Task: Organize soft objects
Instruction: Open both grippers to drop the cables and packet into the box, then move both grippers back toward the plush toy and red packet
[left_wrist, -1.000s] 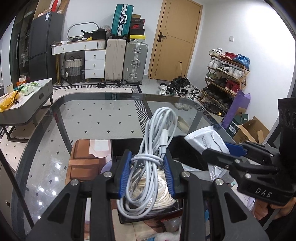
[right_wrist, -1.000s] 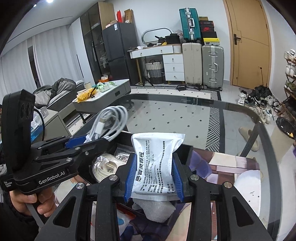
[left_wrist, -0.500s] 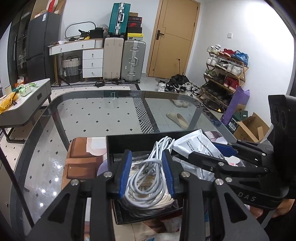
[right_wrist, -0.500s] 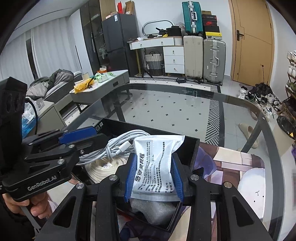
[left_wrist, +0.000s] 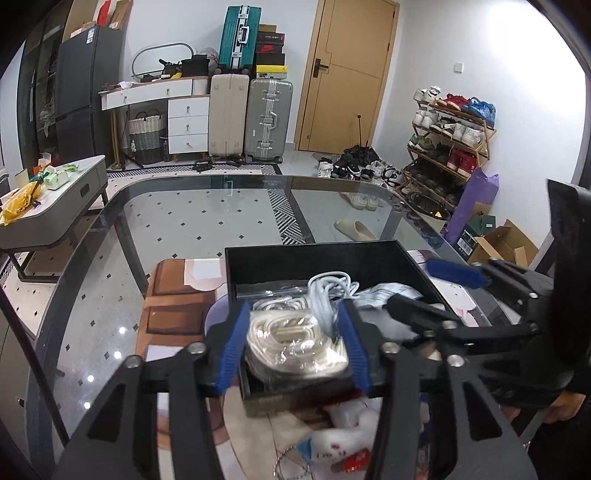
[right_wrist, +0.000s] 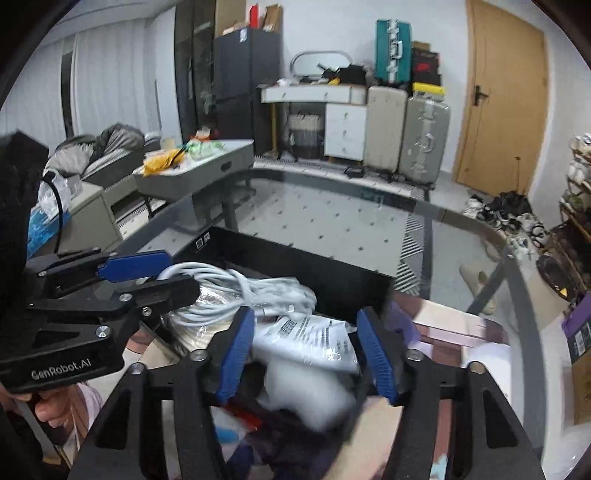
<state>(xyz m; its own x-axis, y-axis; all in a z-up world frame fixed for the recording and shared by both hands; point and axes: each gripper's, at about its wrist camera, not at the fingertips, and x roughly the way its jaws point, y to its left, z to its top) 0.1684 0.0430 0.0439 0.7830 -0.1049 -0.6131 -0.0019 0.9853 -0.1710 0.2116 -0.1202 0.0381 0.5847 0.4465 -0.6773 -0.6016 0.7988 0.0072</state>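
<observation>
So both drops just happened basically at once: a second ago the left claw (left_wrist: 293, 343) was squeezing the grey-white cable bundle (right_wrist: 236, 291) up in the air and the right claw (right_wrist: 306, 354) was pinching the white printed packet (right_wrist: 314, 338), and now both sets of blue pads are spread wide with nothing gripped between them. The cable is lying loose in the black box (left_wrist: 321, 258), just ahead of the left claw's tips, draped partly over a bagged coil of cream rope (left_wrist: 295, 343) that sits right between the left claw's open pads but isn't being held as far as I can tell. The packet has flopped down into the box too, sitting low between the right claw's pads and a bit ahead of them, on top of some white foamy wrap thing that's blurry. The box itself is on the glass desk (left_wrist: 184, 221) directly in front of both claws, and each claw shows up off to the side in the other's camera. My read is that these two soft items are sorted, and the next pick is probably whatever's left outside the box, like the white plush-looking thing (left_wrist: 343, 439) below the left claw, nearer than the box. It's pretty motion-blurred down there, so can't say exactly what it is.
</observation>
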